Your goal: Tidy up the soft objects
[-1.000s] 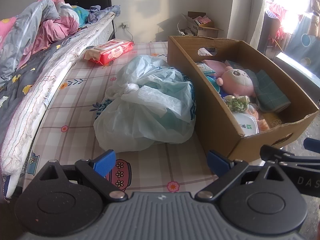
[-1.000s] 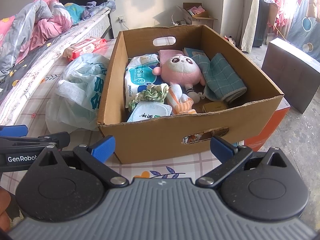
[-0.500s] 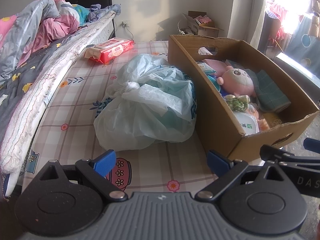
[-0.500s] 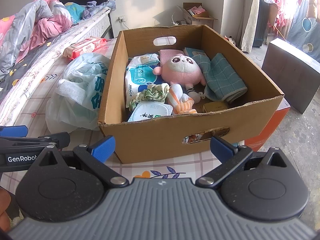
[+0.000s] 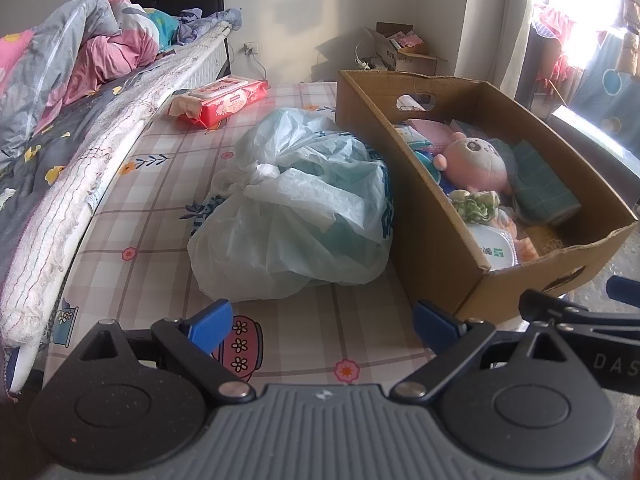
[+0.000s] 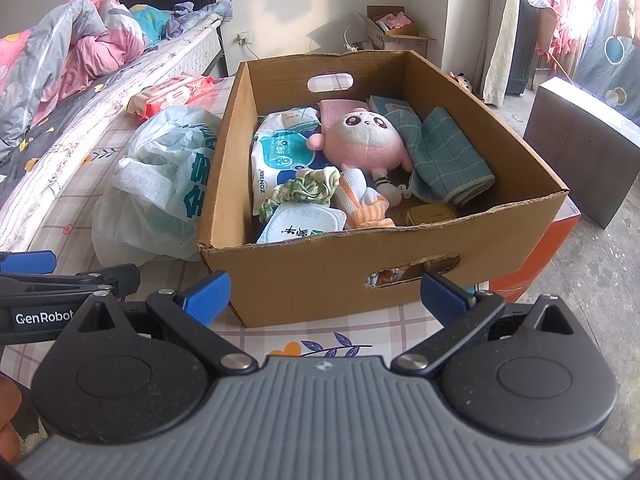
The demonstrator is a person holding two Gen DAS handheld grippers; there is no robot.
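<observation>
A cardboard box (image 6: 320, 280) (image 5: 436, 248) stands on the checked tablecloth. Inside lie a pink plush toy (image 6: 366, 140) (image 5: 476, 160), a teal towel (image 6: 444, 160), a green scrunchie (image 6: 308, 190), an orange-striped cloth (image 6: 364, 202) and wipe packs (image 6: 284, 152). A knotted plastic bag (image 5: 296, 208) (image 6: 160, 184) rests against the box's left side. My left gripper (image 5: 322, 326) is open and empty, hovering in front of the bag. My right gripper (image 6: 324, 298) is open and empty, just before the box's near wall.
A red wipes pack (image 5: 222, 98) lies at the table's far end. A bed with a crumpled quilt (image 5: 72, 72) runs along the left. A dark cabinet (image 6: 580, 148) and an orange box (image 6: 536, 252) stand on the floor to the right.
</observation>
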